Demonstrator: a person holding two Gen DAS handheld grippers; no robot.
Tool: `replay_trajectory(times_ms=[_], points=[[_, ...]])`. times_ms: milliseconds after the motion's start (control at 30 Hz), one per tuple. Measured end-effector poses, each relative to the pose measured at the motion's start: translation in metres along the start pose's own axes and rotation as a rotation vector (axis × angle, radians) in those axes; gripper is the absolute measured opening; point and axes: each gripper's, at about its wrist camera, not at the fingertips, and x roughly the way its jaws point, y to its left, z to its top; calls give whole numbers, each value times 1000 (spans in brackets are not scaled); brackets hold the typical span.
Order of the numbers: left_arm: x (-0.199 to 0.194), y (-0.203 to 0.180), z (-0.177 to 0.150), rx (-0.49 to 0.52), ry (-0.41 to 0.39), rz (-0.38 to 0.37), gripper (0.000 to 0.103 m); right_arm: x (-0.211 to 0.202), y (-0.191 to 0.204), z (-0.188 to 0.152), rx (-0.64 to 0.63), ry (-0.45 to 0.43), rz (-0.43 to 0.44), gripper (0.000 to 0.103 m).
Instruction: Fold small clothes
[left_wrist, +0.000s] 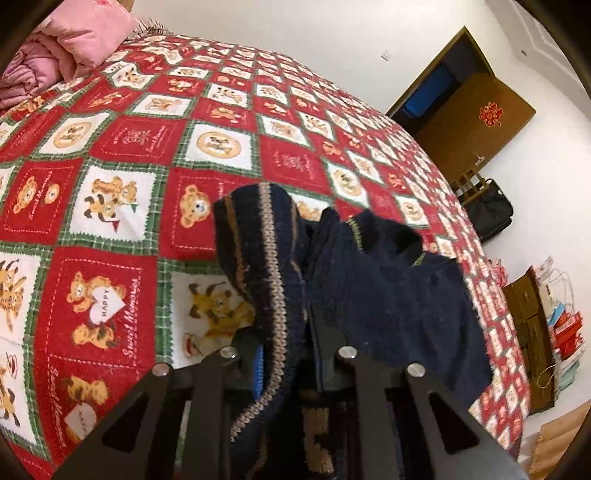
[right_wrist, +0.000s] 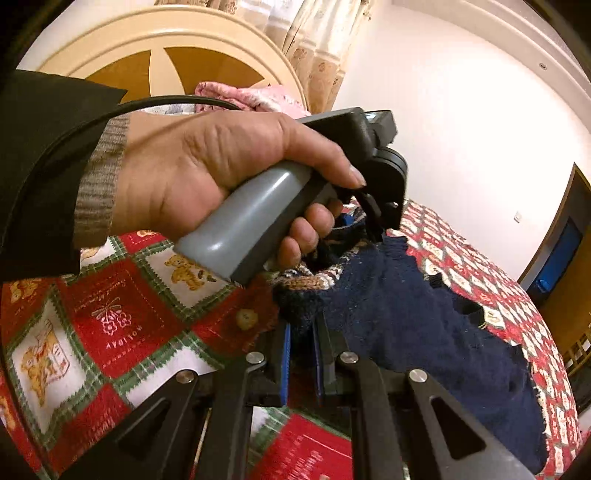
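A small navy knitted sweater (left_wrist: 388, 277) with a tan striped hem (left_wrist: 273, 277) hangs over the bed. In the left wrist view my left gripper (left_wrist: 291, 332) is shut on a bunched fold of it, and the knit drapes over both fingers. In the right wrist view the same sweater (right_wrist: 406, 325) stretches out to the right. My right gripper (right_wrist: 301, 332) is shut on its patterned edge, with the blue pads (right_wrist: 284, 362) close together. A person's hand (right_wrist: 207, 166) grips the left gripper's grey handle (right_wrist: 251, 229) just above; that gripper's tips are buried in the knit.
A red, white and green bear-patterned bedspread (left_wrist: 110, 221) covers the bed under the sweater. Pink quilts (left_wrist: 74, 44) lie by the round headboard (right_wrist: 166, 48). Beyond the bed's far edge stand a brown door (left_wrist: 476, 110), a black bag (left_wrist: 491, 214) and several paper bags (left_wrist: 561, 325).
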Motion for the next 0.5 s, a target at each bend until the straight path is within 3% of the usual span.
replay_trajectory(times_ms=[200, 500], points=[[-9, -29, 4, -3, -14, -11, 20, -26, -53, -9, 83, -25, -12, 9], [-14, -101, 17, 35, -74, -49, 20, -72, -139, -25, 226, -69, -70, 9]])
